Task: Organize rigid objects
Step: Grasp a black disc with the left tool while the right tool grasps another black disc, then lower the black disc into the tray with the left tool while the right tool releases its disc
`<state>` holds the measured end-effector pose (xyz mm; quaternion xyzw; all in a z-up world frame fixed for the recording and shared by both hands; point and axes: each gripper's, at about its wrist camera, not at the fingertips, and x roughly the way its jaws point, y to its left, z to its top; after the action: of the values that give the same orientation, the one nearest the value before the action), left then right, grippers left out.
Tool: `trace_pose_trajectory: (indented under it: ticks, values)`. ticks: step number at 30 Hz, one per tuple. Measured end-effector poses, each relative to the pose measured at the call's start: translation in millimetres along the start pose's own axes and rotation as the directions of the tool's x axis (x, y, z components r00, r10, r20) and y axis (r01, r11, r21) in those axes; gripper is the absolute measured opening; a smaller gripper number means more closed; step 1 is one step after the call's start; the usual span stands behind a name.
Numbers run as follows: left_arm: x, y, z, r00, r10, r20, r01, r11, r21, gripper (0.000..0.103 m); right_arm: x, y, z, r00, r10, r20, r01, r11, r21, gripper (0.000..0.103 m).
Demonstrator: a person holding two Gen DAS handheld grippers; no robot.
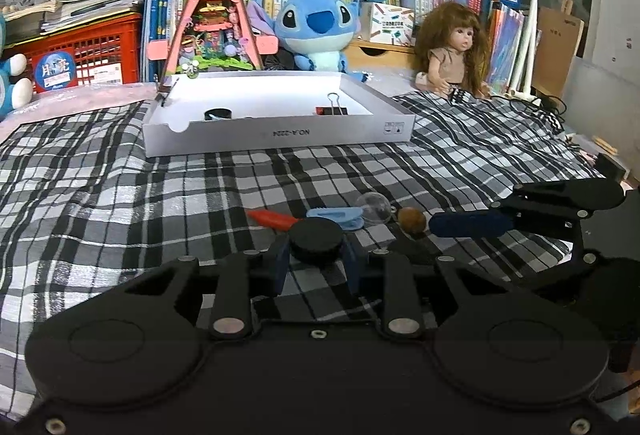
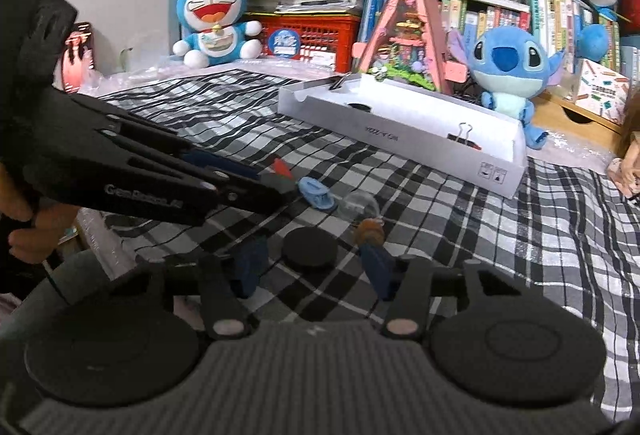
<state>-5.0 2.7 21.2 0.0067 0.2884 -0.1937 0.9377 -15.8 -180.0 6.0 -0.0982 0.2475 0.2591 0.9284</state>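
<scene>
My left gripper [image 1: 316, 251] is shut on a black round disc [image 1: 316, 238] just above the checked cloth. A second black disc [image 2: 310, 247] lies on the cloth between the blue fingers [image 2: 250, 269] of my right gripper [image 2: 312, 251]; there is a gap on both sides, so it is open. Just beyond lie a red piece [image 1: 272, 219], a light blue clip [image 1: 336, 217], a clear ball [image 1: 372, 209] and a brown bead [image 1: 412, 221]. The bead [image 2: 370, 229] sits at the tip of my right gripper's right-hand finger. The left gripper [image 2: 280, 185] reaches in from the left.
A shallow white box [image 1: 280, 133] stands further back on the checked cloth [image 1: 120, 175], holding a binder clip [image 1: 332, 109] and a black round thing [image 1: 218, 113]. Behind it are plush toys, a doll [image 1: 452, 47], a red crate [image 1: 80, 51] and shelves of books.
</scene>
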Motion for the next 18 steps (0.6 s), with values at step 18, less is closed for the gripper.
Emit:
trace_pose_trajectory:
  ticks: [18]
  values:
    - [1.2, 2.8, 7.3, 0.999, 0.04, 0.01, -0.04, 0.999, -0.013, 0.026, -0.3, 6.6, 6.0, 1.0, -0.015, -0.011, 0.016, 0.998, 0.065, 0.036]
